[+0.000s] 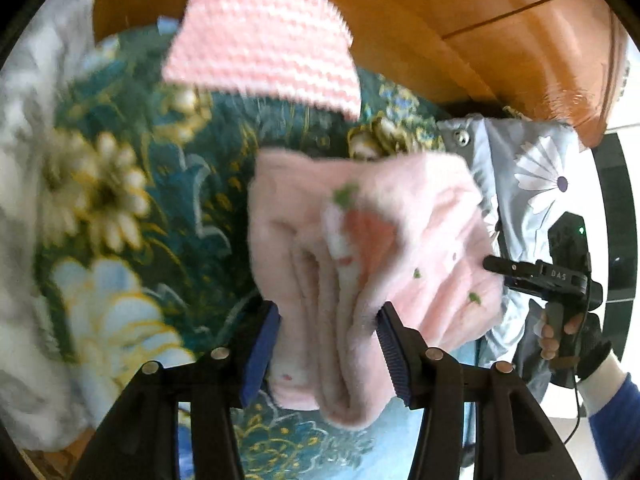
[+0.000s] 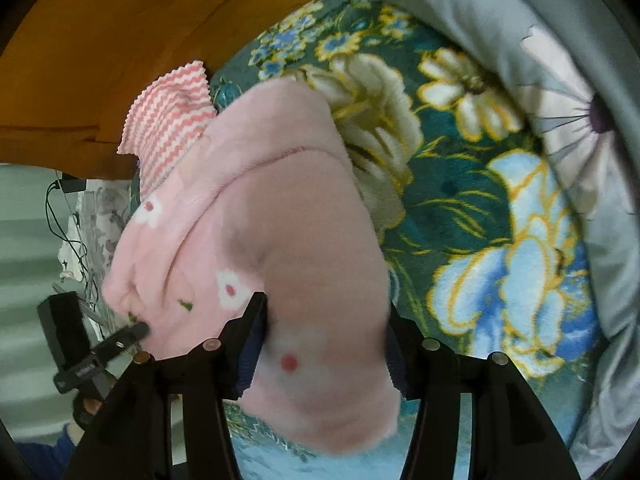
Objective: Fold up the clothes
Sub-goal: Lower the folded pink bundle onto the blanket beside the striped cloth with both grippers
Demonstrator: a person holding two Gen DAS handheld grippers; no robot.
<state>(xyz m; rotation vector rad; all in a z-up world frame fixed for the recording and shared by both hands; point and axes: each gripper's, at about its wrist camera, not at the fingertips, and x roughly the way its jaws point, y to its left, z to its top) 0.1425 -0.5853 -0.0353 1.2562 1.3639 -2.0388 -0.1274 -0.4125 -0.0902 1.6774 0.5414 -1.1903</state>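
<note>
A teal floral blanket (image 2: 460, 184) covers the bed and fills most of both views, with large cream, yellow and pale blue flowers across it. Behind it, toward 12 o'clock in the left wrist view and 10 o'clock in the right wrist view, stands an orange-brown wooden headboard (image 1: 460, 12). A grey quilt with white daisies (image 2: 560, 128) lies bunched along the blanket's edge, at 2 to 4 o'clock in the right wrist view and at 3 o'clock in the left wrist view, where a snap button shows on its hem.

The pink fleece garment (image 2: 280, 240), printed with small white flowers and green leaves, hangs above the blanket between the two grippers. In the left wrist view it sits just right of centre, bunched in folds. The left gripper (image 1: 328, 344) is clamped on a gathered thickness of this garment, its blue pads pressing the fleece from either side at a medium gap. The right gripper (image 2: 326, 344) grips another part of the same garment, with fleece filling the space between its pads and spilling over the near edge.

A pink-and-white zigzag knit cloth (image 1: 264, 44) lies flat on the blanket near the headboard, at 12 o'clock in the left wrist view and 10 o'clock in the right wrist view, partly behind the garment there.
</note>
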